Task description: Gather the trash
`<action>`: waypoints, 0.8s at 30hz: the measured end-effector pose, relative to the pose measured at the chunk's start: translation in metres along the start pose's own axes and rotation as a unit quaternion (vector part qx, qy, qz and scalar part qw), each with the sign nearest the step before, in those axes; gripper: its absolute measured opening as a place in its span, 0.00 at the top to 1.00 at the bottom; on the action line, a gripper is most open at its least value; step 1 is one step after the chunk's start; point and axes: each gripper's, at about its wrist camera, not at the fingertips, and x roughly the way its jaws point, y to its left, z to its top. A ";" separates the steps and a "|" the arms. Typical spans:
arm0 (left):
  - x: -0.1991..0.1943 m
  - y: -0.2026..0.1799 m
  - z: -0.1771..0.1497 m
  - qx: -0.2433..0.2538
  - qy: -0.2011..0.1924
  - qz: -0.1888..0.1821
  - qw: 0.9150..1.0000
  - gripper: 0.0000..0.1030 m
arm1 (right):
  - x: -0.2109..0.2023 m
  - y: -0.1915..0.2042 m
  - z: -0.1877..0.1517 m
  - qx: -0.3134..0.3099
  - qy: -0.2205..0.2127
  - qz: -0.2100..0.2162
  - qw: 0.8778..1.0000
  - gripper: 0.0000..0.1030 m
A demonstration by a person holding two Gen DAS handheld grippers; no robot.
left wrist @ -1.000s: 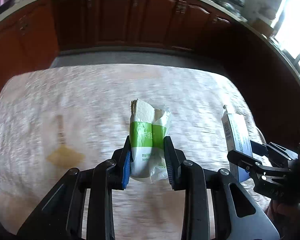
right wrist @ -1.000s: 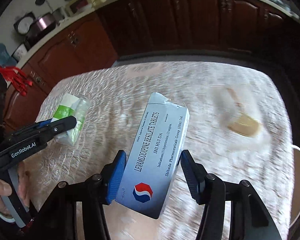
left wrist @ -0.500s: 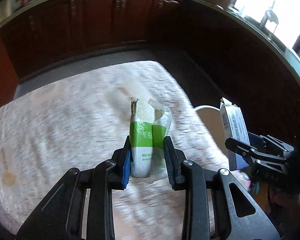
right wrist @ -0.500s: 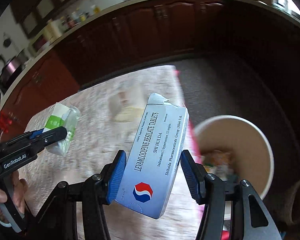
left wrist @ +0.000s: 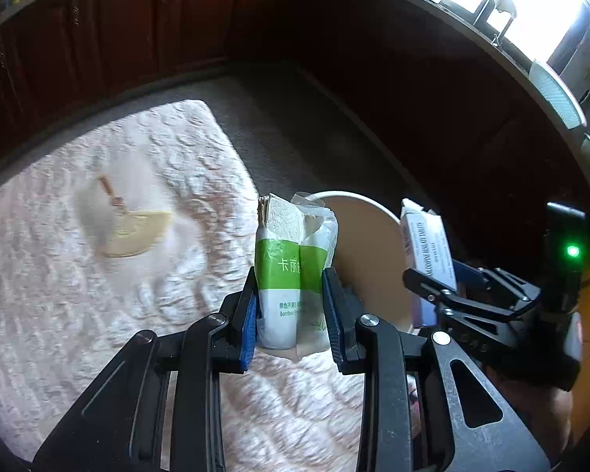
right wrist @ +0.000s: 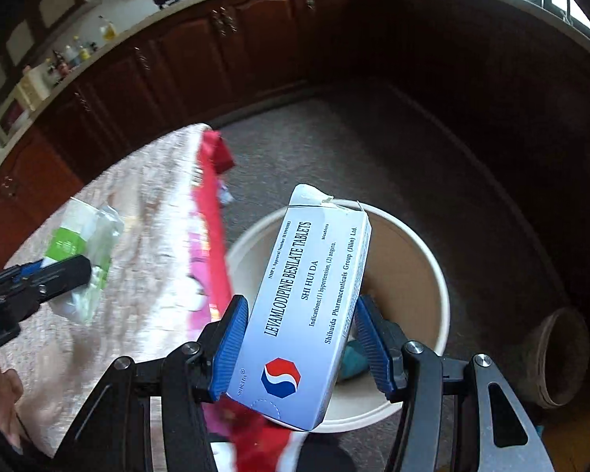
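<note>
Your left gripper [left wrist: 291, 306] is clamped on the green-and-white tissue pack [left wrist: 291, 271], at frame centre, over the table edge rather than the bin [left wrist: 358, 200] mouth. Release there and it likely lands on the quilted cloth [left wrist: 59, 275] or the floor. Your right gripper [right wrist: 299, 338] grips the tablet box [right wrist: 306, 306] over the bin, lower centre; its tilt could catch the rim.

The left wrist camera sat close behind its own fingers and looked steeply down at the table edge [left wrist: 216, 149] and the round bin [left wrist: 373, 244]. The right wrist camera looked down the same way, right over the bin [right wrist: 432, 267]. Both views shared the bin, the table, the floor and the dark cupboards [right wrist: 177, 70].
</note>
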 end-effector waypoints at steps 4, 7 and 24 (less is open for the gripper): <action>0.012 -0.005 0.002 -0.002 0.006 -0.009 1.000 0.74 | 0.013 -0.016 -0.002 0.014 0.011 -0.011 1.000 0.47; 0.023 -0.011 0.004 0.000 0.012 -0.018 1.000 0.73 | 0.022 -0.025 -0.003 0.024 0.022 -0.014 0.999 0.46; 0.016 -0.013 -0.006 0.009 0.009 -0.034 0.999 0.42 | 0.023 -0.040 -0.009 0.077 0.022 -0.030 0.996 0.36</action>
